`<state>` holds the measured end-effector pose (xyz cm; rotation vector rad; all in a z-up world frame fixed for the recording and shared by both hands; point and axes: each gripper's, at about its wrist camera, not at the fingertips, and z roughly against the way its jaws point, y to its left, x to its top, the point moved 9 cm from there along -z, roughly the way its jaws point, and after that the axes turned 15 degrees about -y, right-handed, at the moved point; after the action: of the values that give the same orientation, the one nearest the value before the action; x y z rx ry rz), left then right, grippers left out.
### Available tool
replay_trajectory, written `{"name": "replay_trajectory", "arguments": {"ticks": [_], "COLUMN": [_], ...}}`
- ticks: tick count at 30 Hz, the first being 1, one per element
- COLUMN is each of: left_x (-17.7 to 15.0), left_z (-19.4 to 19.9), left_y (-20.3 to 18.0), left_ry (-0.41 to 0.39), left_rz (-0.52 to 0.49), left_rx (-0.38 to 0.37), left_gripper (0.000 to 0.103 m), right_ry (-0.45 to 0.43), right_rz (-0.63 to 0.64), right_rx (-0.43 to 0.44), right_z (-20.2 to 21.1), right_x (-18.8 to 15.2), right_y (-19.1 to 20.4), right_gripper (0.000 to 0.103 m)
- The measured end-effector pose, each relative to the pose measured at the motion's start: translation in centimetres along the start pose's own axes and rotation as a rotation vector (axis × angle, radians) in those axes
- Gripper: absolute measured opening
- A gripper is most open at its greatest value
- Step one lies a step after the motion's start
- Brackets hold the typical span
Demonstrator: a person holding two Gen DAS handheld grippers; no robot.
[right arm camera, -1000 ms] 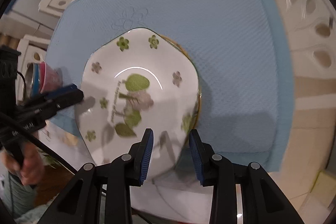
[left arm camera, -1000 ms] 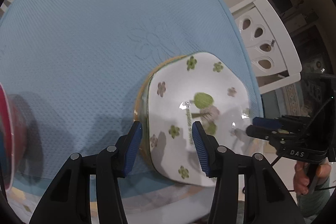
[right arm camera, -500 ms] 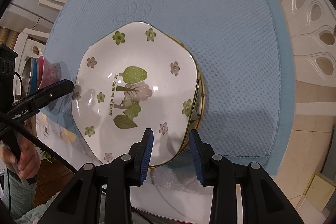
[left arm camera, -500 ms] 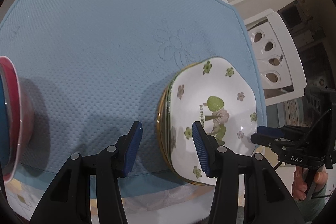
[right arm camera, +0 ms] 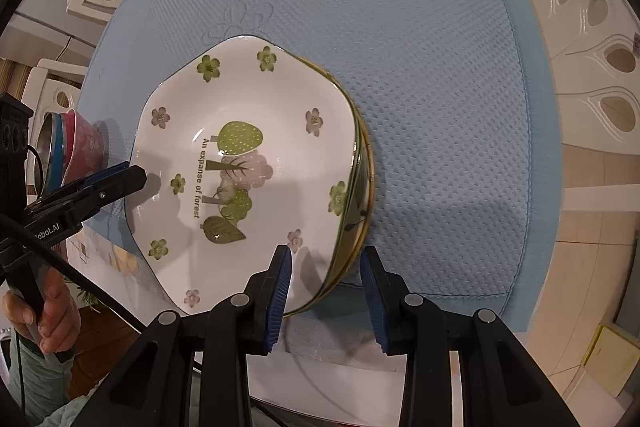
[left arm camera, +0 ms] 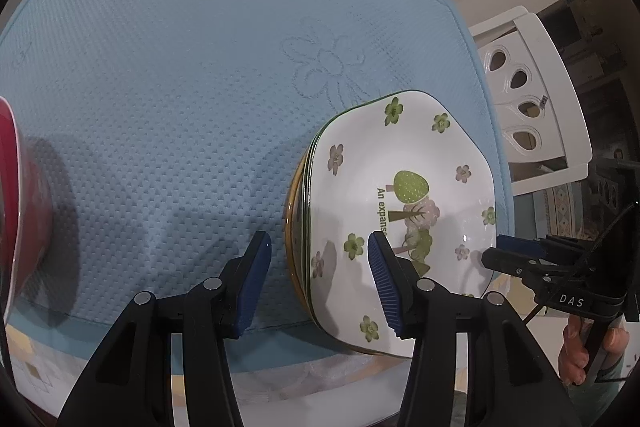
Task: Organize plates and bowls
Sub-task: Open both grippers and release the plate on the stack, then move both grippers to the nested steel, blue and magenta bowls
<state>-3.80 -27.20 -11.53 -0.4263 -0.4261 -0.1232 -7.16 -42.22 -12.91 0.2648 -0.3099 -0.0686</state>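
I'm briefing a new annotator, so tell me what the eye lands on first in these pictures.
The white plate with green flowers and a tree drawing grabs attention first, topping a stack of plates near the front edge of the blue mat. Both open claws frame that stack: the right claw at its near right rim, the left claw at its left rim. A red bowl, nested with others, stands at the mat's left side.

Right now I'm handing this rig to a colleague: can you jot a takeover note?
Left gripper: open, empty, straddling the near-left rim of the plate stack.
Right gripper: open, empty, straddling the stack's opposite rim.
Plates: stacked on the blue mat, floral plate on top.
Bowls: nested at the mat's left edge.
Done: both stacks formed.
Left: probably only squaring or moving the stack.
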Motion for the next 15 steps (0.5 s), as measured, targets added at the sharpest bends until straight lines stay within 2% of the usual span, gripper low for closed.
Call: {"name": "replay_trajectory", "arguments": {"ticks": [8, 12, 15], "left_x": [0.3, 1.3, 2.5], "left_z": [0.3, 1.6, 3.8], "left_y": [-0.4, -0.8, -1.1], "left_ry": [-0.018, -0.056, -0.114], "left_rz": [-0.004, -0.001, -0.008], "left_rx": [0.013, 0.014, 0.013], "left_gripper": [0.048, 0.048, 0.048], "right_ry": [-0.034, -0.109, -0.188], "right_rz": [-0.002, 0.015, 0.054], "right_rx": [0.002, 0.032, 0.064], "right_z": [0.8, 2.3, 4.0], "right_x": [0.9, 2.4, 4.0], "right_y": [-0.8, 0.1, 1.6], "right_gripper": [0.035, 0.035, 0.035]}}
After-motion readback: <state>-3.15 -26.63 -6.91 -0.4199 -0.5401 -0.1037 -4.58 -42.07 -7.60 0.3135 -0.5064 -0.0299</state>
